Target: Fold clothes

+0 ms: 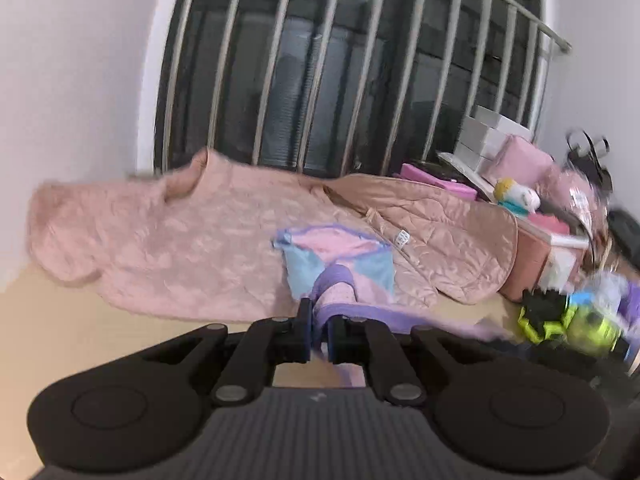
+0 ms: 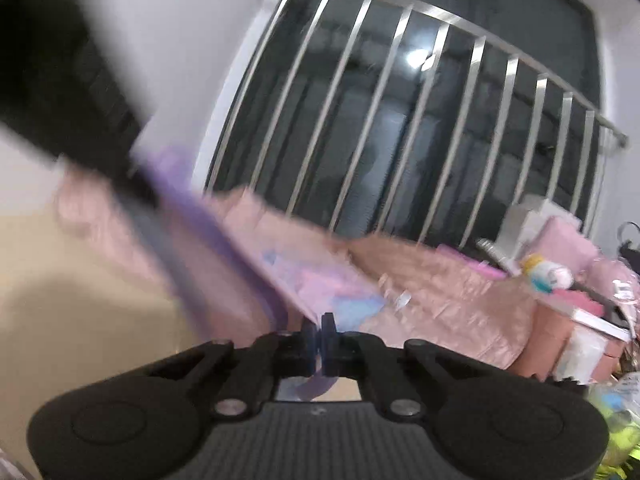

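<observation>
A small garment in pink, light blue and purple (image 1: pixel 340 264) hangs stretched between both grippers above a wooden table (image 1: pixel 80 320). My left gripper (image 1: pixel 320 330) is shut on its purple edge. My right gripper (image 2: pixel 319 342) is shut on another purple edge (image 2: pixel 208 220), which runs up and left to the left gripper's blurred dark body (image 2: pixel 80 92). The rest of the garment (image 2: pixel 320 284) shows blurred ahead in the right wrist view.
A pink quilted jacket (image 1: pixel 180 232) lies spread on the table behind the garment; it also shows in the right wrist view (image 2: pixel 440 292). Boxes, pink bags and toys (image 1: pixel 520 184) crowd the right side. A yellow-green and black item (image 1: pixel 560 320) lies at the right. A barred window (image 1: pixel 340 60) is behind.
</observation>
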The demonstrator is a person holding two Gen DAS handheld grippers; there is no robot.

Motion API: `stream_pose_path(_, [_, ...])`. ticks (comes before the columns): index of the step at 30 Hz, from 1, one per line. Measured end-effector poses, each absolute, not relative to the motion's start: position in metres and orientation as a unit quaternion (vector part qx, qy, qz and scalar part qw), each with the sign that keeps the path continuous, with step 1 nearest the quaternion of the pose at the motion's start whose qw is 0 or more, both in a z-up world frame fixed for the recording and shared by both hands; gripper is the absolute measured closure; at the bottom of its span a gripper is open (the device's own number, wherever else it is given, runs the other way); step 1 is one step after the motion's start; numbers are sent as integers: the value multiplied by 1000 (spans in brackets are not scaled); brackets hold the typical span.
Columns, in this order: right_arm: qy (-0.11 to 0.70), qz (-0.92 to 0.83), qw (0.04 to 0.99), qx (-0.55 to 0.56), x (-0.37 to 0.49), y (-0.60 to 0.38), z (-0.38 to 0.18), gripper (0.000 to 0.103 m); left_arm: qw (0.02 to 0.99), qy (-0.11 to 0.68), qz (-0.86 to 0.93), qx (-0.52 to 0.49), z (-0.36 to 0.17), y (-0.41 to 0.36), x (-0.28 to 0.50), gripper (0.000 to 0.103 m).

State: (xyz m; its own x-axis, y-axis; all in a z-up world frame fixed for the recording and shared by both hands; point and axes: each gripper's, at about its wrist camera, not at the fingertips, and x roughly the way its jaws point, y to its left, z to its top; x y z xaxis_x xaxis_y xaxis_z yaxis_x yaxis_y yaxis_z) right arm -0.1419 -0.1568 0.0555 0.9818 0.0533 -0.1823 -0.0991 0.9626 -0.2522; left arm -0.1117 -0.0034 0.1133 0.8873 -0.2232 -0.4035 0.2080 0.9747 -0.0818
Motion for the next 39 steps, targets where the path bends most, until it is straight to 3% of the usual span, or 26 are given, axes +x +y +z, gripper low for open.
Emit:
stream_pose_path(3, [78, 64, 993, -67, -162, -184, 84, 101, 976, 176, -96, 82, 101, -27, -127, 92])
stream_pose_path(7, [104, 113, 988, -12, -160, -216, 105, 101, 964, 212, -66, 149, 61, -46, -108, 77])
stream_pose_path(10, [159, 123, 979, -23, -123, -225, 90, 99, 951, 247, -57, 177, 33, -52, -95, 76])
stream_pose_path(11, [188, 108, 975, -41, -107, -224, 78, 92, 949, 253, -60, 177, 29, -51, -96, 76])
stream_pose_path(13, [242, 71, 965, -73, -80, -224, 54, 90, 945, 265, -68, 178, 21, -49, -97, 76])
stream_pose_path(15, [261, 69, 961, -63, -80, -232, 42, 87, 944, 264, -78, 180, 19, -44, -105, 70])
stream_pose_path(17, [258, 83, 962, -38, -93, -240, 38, 60, 942, 266, -85, 185, 15, -40, -111, 67])
stream_pose_path(18, [256, 90, 962, -32, -101, -242, 37, 56, 941, 268, -88, 187, 13, -38, -113, 67])
stream_pose_path(21, [242, 133, 960, -45, -118, -234, 36, 56, 937, 283, -86, 188, 7, -38, -103, 67])
stream_pose_path(25, [225, 141, 958, -109, -119, -204, 28, 61, 937, 297, -89, 159, 8, -34, -95, 99])
stream_pose_path(28, [229, 132, 955, -137, -110, -184, 23, 72, 946, 280, -83, 142, 15, -30, -100, 101])
stream_pose_path(39, [232, 97, 938, -239, -103, -152, 1, 73, 964, 240, -77, 86, 46, -12, -113, 101])
